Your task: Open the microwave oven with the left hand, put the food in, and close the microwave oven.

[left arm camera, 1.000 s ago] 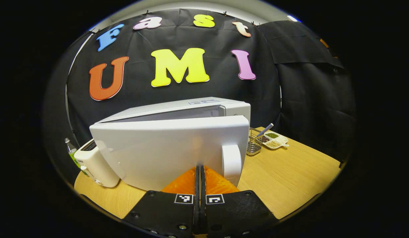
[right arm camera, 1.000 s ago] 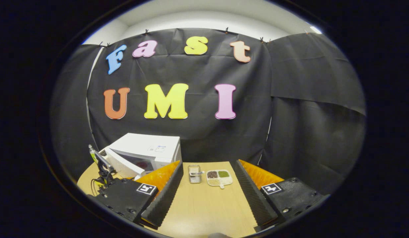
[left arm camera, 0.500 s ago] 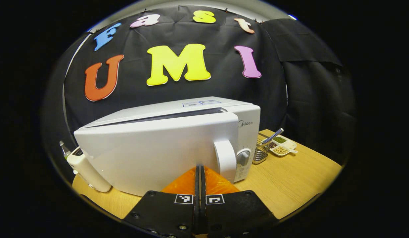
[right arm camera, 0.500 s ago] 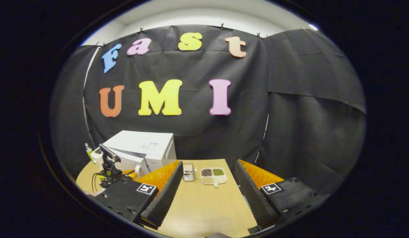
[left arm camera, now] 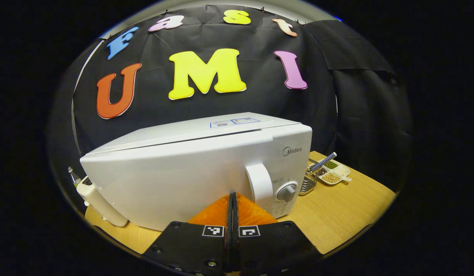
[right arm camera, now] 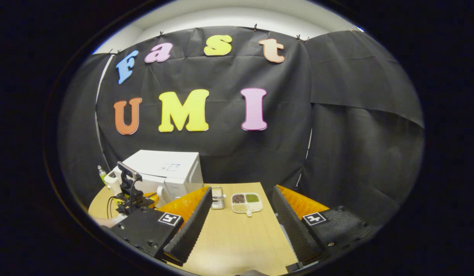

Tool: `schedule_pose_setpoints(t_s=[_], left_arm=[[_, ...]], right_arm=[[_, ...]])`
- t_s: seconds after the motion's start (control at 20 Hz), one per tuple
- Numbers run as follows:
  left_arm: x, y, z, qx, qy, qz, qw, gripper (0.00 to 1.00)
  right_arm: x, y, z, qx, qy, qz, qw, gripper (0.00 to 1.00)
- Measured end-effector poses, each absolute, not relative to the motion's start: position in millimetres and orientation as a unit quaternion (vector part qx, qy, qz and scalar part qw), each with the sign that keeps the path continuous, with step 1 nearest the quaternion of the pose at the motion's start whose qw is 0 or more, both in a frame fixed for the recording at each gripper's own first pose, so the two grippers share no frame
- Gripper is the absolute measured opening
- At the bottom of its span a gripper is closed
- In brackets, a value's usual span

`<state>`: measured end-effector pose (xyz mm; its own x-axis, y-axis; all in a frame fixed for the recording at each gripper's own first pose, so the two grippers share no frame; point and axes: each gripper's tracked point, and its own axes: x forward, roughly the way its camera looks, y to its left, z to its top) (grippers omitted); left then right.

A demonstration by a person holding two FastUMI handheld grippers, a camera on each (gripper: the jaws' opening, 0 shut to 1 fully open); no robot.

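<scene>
Two tongs are at work here: the left tongs point(left arm camera: 232, 199) have their fingers pressed together with nothing between them, tips right up against the microwave oven point(left arm camera: 198, 168), while the right tongs point(right arm camera: 241, 214) stand wide apart and empty over the near edge of the surface point(right arm camera: 237, 237). The oven sits toward the far left corner of the surface, its door all but flush with the body, a thin dark seam along the top. It looks a heavy, rigid box that should stay put under a push; the door point(left arm camera: 164, 180) is stiff, smooth and likely slippery, so I'd judge the upright handle point(left arm camera: 260, 186) at its right edge, just beside the knob point(left arm camera: 287, 192), the only sure place to take hold. Pressing the flat panel near that handle should seat the latch.
</scene>
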<state>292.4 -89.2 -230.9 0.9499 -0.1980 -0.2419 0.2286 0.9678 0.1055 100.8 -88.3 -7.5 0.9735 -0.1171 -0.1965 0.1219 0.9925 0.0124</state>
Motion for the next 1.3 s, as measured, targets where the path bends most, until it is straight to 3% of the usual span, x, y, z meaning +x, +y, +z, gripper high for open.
schedule_pose_setpoints(t_s=[0.3,0.65,0.7,0.75,0.8,0.85,0.9,0.95,1.0,1.05,1.1,1.25,1.3], left_arm=[[299.0,-90.1,-234.6,0.049,0.138,-0.099,0.984,0.00],[246.6,-69.5,-234.9,0.065,0.140,-0.098,0.983,0.00],[242.8,-66.2,-243.6,0.076,0.146,-0.098,0.981,0.07],[228.5,-59.6,-248.5,0.084,0.154,-0.097,0.980,0.37],[214.4,-51.5,-254.6,0.090,0.163,-0.090,0.978,0.66],[203.4,-49.5,-259.8,0.088,0.170,-0.092,0.977,0.96],[188.9,-47.7,-262.1,0.081,0.176,-0.096,0.976,0.95],[173.6,-44.6,-262.9,0.077,0.182,-0.095,0.976,0.96],[155.9,-39.3,-258.6,0.073,0.185,-0.092,0.976,0.96],[136.8,-32.3,-248.3,0.066,0.180,-0.091,0.977,0.96],[117.7,-29.1,-234.9,0.055,0.172,-0.096,0.979,0.96],[58.8,-15.0,-185.6,0.008,0.153,-0.113,0.982,0.96],[42.5,-3.6,-167.1,0.001,0.141,-0.109,0.984,0.96]], right_arm=[[93.2,-75.7,2.9,0.005,0.086,-0.052,0.995,1.00],[61.2,-61.4,5.8,0.004,0.073,-0.064,0.995,1.00],[56.0,-57.5,4.1,0.005,0.073,-0.067,0.995,1.00],[50.3,-53.2,2.4,0.006,0.073,-0.069,0.995,0.92],[41.8,-47.0,-1.5,0.008,0.074,-0.071,0.995,1.00],[33.0,-39.9,-6.1,0.012,0.076,-0.071,0.994,1.00],[24.2,-32.4,-10.7,0.013,0.079,-0.072,0.994,0.92],[15.2,-25.7,-16.9,0.012,0.084,-0.074,0.994,0.92],[7.0,-16.0,-22.6,0.012,0.090,-0.071,0.993,1.00],[-1.1,-5.1,-26.9,0.012,0.093,-0.067,0.993,0.92],[-7.3,3.0,-30.0,0.010,0.094,-0.065,0.993,1.00],[-22.7,31.5,-36.1,0.017,0.087,-0.058,0.994,1.00],[-24.1,43.7,-39.5,0.023,0.087,-0.051,0.995,0.92]])
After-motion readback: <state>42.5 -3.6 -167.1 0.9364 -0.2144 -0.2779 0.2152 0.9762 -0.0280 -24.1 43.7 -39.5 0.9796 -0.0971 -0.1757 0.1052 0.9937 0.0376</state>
